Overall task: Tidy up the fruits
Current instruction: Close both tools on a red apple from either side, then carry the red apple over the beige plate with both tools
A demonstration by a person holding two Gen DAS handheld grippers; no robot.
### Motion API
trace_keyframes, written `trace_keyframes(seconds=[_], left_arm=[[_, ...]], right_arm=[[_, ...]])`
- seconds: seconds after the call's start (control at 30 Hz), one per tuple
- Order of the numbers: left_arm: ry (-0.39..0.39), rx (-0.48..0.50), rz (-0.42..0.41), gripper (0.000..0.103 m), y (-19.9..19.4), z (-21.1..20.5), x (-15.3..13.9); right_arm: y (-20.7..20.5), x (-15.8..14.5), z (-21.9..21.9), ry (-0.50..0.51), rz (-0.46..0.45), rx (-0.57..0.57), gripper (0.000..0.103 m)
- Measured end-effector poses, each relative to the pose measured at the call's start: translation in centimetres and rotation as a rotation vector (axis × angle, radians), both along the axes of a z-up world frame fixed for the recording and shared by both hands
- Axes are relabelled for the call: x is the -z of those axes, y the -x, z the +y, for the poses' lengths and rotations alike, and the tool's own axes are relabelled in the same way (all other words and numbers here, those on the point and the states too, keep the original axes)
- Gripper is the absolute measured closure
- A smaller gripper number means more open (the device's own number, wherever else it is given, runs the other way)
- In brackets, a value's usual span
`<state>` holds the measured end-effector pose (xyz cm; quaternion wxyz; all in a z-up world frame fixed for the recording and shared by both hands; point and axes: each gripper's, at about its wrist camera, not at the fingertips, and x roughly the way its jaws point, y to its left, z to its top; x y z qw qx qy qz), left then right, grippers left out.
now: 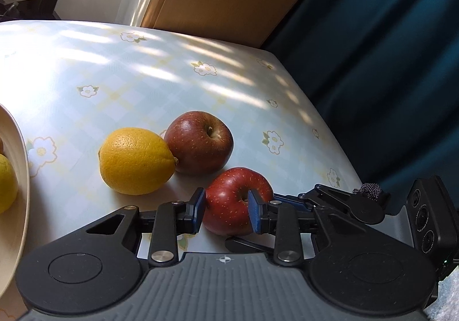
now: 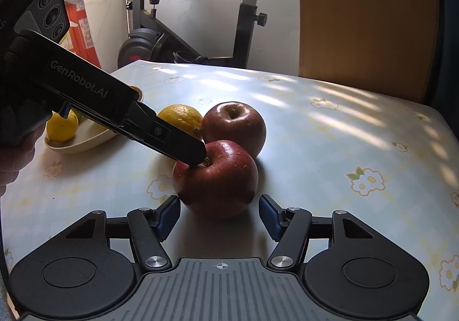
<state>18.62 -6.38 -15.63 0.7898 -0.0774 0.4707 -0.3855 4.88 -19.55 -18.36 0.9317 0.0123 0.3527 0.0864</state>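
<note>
A bright red apple (image 1: pixel 229 200) lies on the flowered tablecloth, and my left gripper (image 1: pixel 226 210) is shut on it, blue pads pressed on both sides. Beyond it lie a darker red apple (image 1: pixel 200 142) and a lemon (image 1: pixel 136 160), touching each other. In the right wrist view the same near apple (image 2: pixel 218 180) sits just ahead of my right gripper (image 2: pixel 219 216), which is open and empty with its fingers either side of it. The left gripper's body (image 2: pixel 86 91) reaches over that apple from the left. The darker apple (image 2: pixel 233 126) and lemon (image 2: pixel 180 117) lie behind.
A cream bowl (image 2: pixel 83 137) holding a lemon (image 2: pixel 61 126) stands at the left; its rim shows in the left wrist view (image 1: pixel 17 177). The table edge (image 1: pixel 330 131) drops off to the right by a dark blue curtain. An exercise bike (image 2: pixel 200 20) stands behind the table.
</note>
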Motion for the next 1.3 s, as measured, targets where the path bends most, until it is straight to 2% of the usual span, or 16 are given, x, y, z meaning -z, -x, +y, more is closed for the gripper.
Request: trace_keyframes(seconds=[0.23,0.43,0.97,1.3], left_arm=[[0.03,-0.005,0.037,0.069,-0.5,0.4,0.2],[0.026,0.011,0.03,0.07,-0.5,0.0,0.3],[-0.036,0.022,-0.019,0.07,0.4,-0.1,-0.4],[-0.075,-0.036,-0.071,0.07,1.1,2.9,-2.1]], right_arm=[[-0.5,0.2,0.2,0.008,0.008,-0.017,0.047],[-0.4,0.3,0.3,0.009,0.0,-0.025,0.048],[0.0,0.4,0.5,-0.031,-0.014,-0.035,0.048],[-1.3,-0.6,3.6,-0.07,-0.046,-0.089,0.048]])
